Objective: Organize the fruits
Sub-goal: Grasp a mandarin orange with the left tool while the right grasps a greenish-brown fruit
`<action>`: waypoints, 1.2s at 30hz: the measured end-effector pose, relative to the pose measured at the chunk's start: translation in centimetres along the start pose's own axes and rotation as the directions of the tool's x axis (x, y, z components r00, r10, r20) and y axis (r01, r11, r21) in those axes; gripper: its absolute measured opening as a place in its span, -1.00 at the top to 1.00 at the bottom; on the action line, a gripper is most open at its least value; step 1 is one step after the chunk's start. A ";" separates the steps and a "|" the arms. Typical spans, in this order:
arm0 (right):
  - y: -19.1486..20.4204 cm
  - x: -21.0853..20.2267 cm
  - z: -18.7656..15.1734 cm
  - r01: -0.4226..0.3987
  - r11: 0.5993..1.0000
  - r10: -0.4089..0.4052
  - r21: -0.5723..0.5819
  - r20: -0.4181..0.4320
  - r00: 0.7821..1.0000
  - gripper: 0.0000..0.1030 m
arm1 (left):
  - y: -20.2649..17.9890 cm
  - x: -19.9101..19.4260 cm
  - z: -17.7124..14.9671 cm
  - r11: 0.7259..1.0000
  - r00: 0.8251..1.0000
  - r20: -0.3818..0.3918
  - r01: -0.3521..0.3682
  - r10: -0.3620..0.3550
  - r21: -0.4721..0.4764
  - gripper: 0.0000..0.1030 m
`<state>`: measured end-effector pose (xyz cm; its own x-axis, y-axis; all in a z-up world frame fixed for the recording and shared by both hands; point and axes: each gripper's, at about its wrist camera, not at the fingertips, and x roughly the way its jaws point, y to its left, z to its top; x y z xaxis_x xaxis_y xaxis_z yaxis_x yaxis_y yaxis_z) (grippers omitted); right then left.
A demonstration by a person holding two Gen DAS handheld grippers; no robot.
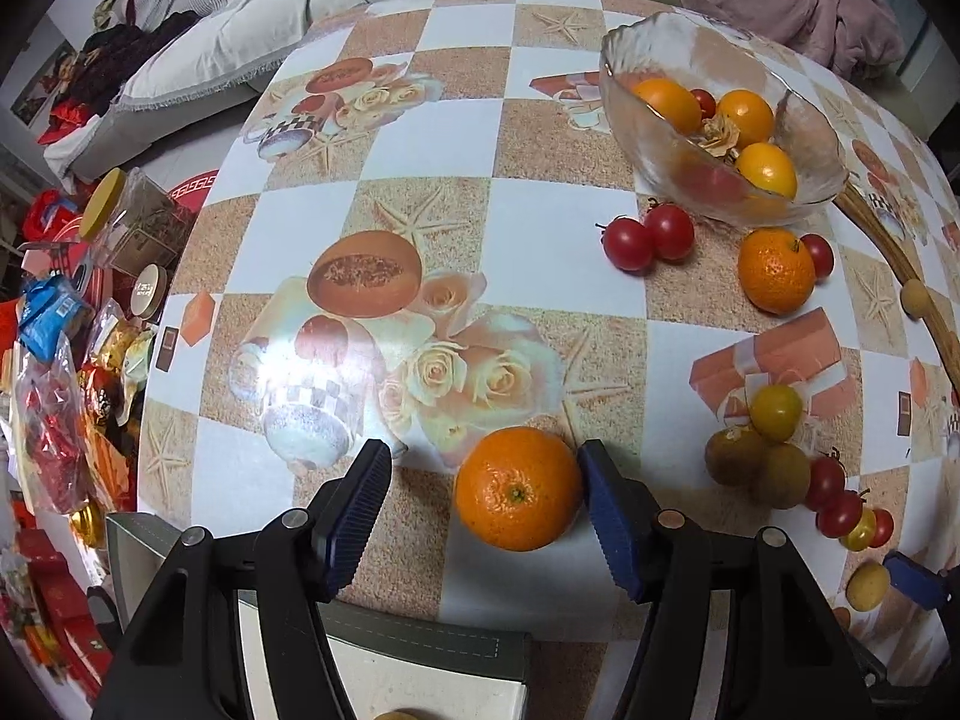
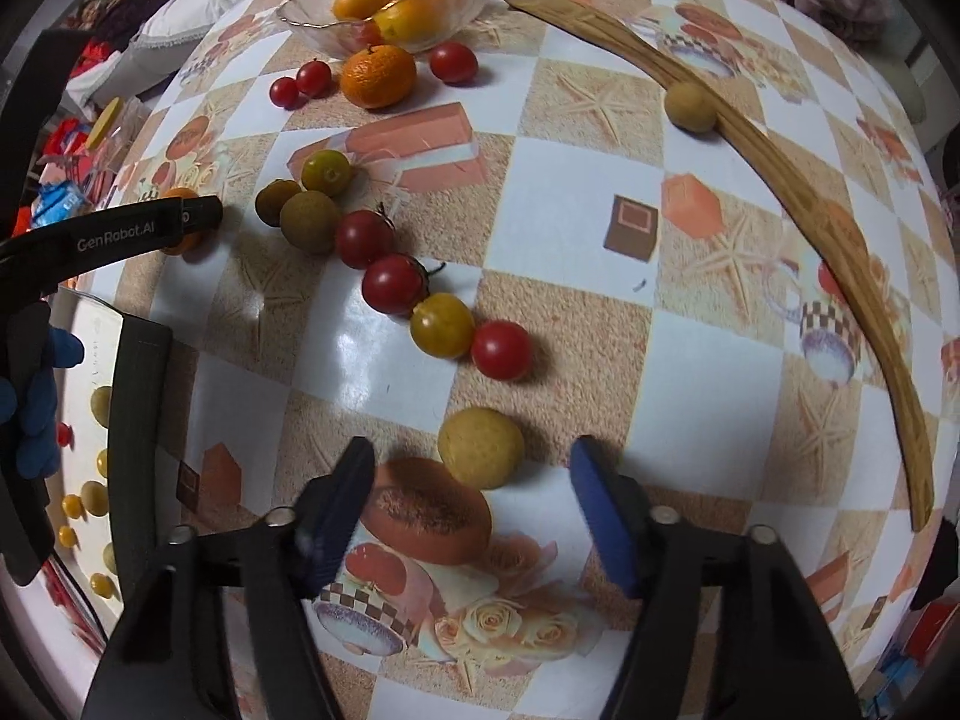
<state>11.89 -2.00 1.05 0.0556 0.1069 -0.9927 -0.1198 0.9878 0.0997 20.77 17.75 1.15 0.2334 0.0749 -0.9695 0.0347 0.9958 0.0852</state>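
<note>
Blue ribbed pads of the left gripper straddle a round dimpled orange mandarin lying on the checkered, flower-printed tablecloth; the right-hand pad touches or nearly touches its skin, while the other stands clear, so the fruit is not clamped. Over at the right gripper, the jaws are spread with a small pale-yellow round fruit sitting between the fingertips, apart from both pads. Beyond it a curved line of red cherry tomatoes and yellow cherry tomatoes runs up to two brown-green round fruits. Farther off, a second orange mandarin lies just beside a clear glass bowl holding orange fruits. A long curved wooden stick lies along the cloth's right side.
</note>
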 end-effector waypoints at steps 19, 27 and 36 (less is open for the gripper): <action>-1.5 -2.6 -0.2 -0.110 0.994 0.109 0.027 0.040 0.993 0.41 | -0.5 -5.1 -1.9 0.994 0.992 0.067 0.108 -0.107 -0.014 0.21; -3.2 -5.5 -1.7 -0.134 0.991 0.132 0.030 0.044 0.990 0.41 | -0.6 -10.3 -4.9 0.991 0.986 0.103 0.133 -0.132 -0.010 0.21; -3.6 -8.3 -3.9 -0.168 0.986 0.168 -0.014 0.025 0.985 0.41 | -1.4 -15.8 -10.8 0.989 0.987 0.085 0.138 -0.133 -0.051 0.21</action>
<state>7.97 -6.92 8.66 0.0599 0.2746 -0.9597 -0.1409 0.9541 0.2642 6.53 15.77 13.82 0.3086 -0.0631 -0.9491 0.0171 0.9980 -0.0607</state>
